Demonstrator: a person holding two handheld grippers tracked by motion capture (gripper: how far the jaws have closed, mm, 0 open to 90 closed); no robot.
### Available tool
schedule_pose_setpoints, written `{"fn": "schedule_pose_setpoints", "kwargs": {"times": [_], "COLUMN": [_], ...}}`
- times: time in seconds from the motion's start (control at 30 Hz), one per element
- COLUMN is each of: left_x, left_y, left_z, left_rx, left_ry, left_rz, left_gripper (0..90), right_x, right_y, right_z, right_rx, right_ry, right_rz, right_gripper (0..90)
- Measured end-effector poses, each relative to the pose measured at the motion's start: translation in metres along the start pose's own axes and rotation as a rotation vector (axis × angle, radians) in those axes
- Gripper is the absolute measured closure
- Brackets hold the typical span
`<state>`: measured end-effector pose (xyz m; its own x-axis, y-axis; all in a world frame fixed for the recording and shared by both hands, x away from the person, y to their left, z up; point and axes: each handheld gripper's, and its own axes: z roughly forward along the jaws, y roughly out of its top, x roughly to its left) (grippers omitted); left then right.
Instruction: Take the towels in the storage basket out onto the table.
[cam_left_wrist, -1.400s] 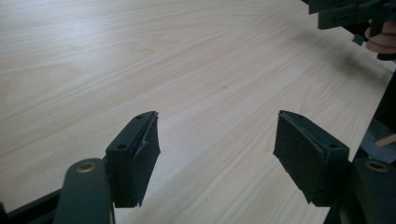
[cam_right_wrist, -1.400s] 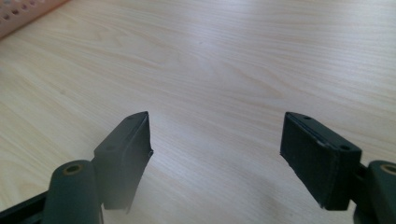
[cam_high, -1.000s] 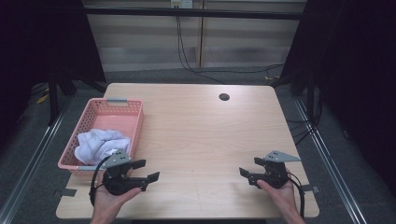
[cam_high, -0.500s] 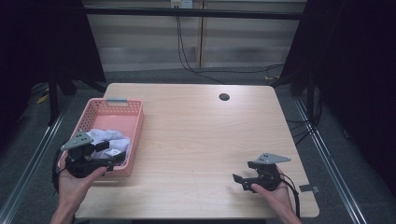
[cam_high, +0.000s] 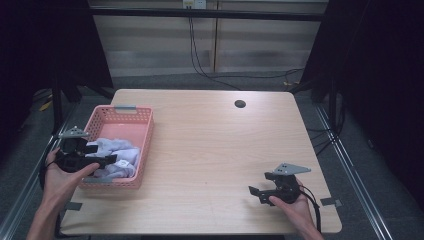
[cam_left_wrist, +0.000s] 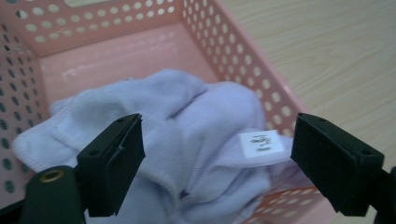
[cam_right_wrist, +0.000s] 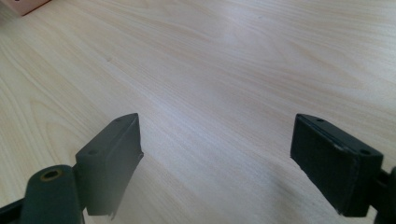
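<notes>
Where high view blurs cloth (cam_high: 116, 155), left gripper view resolves tag (cam_left_wrist: 260, 142).

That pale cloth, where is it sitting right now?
The pale cloth lies crumpled in the near end of the pink basket at the table's left side in the high view, just ahead of the left hand-held gripper.

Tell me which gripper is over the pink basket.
The left gripper: its open jaws hang over the pale cloth in the pink basket. The right gripper is over bare table.
</notes>
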<state>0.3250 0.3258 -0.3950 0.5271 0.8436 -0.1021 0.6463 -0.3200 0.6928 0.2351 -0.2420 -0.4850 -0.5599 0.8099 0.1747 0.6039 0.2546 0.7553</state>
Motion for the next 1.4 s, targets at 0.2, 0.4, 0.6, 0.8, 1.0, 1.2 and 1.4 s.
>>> {"fn": "schedule_pose_setpoints", "kwargs": {"times": [0.2, 0.4, 0.6, 0.8, 1.0, 1.2, 1.4], "left_x": [0.017, 0.026, 0.022, 0.015, 0.022, 0.027, 0.024], "left_y": [-0.002, -0.004, 0.004, 0.012, 0.011, 0.011, 0.015], "left_z": [0.014, 0.029, 0.045, 0.066, 0.075, 0.085, 0.095], "left_rx": [0.059, 0.162, 0.262, 0.387, 0.422, 0.459, 0.522], "left_ry": [-0.001, -0.004, 0.013, 0.028, -0.011, -0.015, -0.02], "left_rz": [-0.018, -0.067, -0.054, -0.035, -0.05, -0.071, -0.062], "left_gripper": [16.0, 15.6, 8.9, 0.0, 0.0, 0.0, 0.0], "right_x": [0.0, 0.001, 0.001, 0.001, 0.002, 0.002, 0.003], "right_y": [0.001, 0.0, 0.001, 0.002, 0.002, 0.002, 0.003], "right_z": [0.001, 0.002, 0.003, 0.002, 0.002, 0.002, 0.001], "right_rx": [-0.003, 0.011, 0.009, -0.006, -0.006, -0.005, -0.018], "right_ry": [0.011, 0.017, 0.024, 0.009, 0.017, 0.027, 0.017], "right_rz": [-0.004, -0.004, -0.005, -0.005, -0.014, -0.018, -0.022], "right_gripper": [16.0, 16.0, 16.3, 16.9, 16.9, 17.3, 19.5]}}
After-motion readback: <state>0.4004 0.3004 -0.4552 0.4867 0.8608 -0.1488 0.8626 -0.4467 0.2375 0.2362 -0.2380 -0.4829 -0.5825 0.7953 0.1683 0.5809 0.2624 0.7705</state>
